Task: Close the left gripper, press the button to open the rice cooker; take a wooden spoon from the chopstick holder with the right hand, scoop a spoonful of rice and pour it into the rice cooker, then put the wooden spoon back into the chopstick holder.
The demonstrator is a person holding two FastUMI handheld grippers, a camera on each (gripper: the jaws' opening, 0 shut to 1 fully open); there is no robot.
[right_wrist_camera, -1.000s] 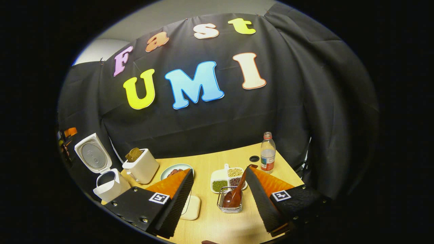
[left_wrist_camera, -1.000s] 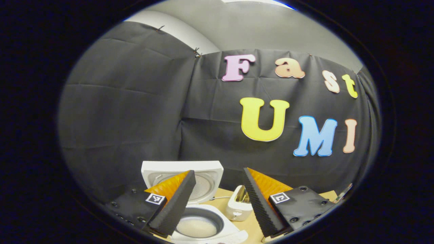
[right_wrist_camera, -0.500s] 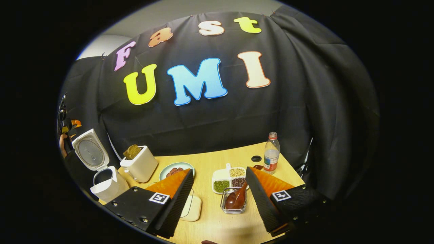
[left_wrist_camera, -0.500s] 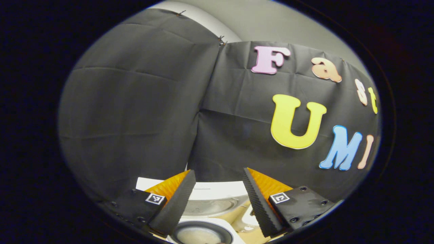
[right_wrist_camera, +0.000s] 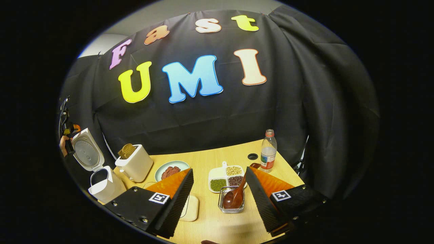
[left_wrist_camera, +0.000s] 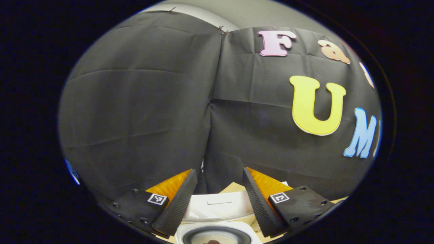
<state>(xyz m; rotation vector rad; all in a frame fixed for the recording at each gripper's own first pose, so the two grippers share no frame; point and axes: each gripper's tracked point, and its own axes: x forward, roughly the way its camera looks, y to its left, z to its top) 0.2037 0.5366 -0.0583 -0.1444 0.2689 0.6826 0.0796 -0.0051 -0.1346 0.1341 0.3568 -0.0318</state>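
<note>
Since the earlier frame the left gripper (left_wrist_camera: 217,200) had swung left and sat closer over the rice cooker (left_wrist_camera: 217,234), whose raised lid (left_wrist_camera: 220,206) filled the gap between its spread fingers; nothing was held. Right gripper (right_wrist_camera: 218,200) had barely shifted, fingers spread and empty, above the desk's (right_wrist_camera: 234,154) near edge. Wooden spoon (right_wrist_camera: 235,196) stood bowl-down in the wire chopstick holder (right_wrist_camera: 231,209), handle leaning toward the far right, between the right gripper's fingers. Just behind the holder lay a divided dish of beans (right_wrist_camera: 225,178); a plate of meat (right_wrist_camera: 169,171) and a toaster (right_wrist_camera: 134,162) stood further left, a bottle (right_wrist_camera: 268,150) near the far right corner. Cooker stood open at the left edge, a small board (right_wrist_camera: 190,208) in front.
</note>
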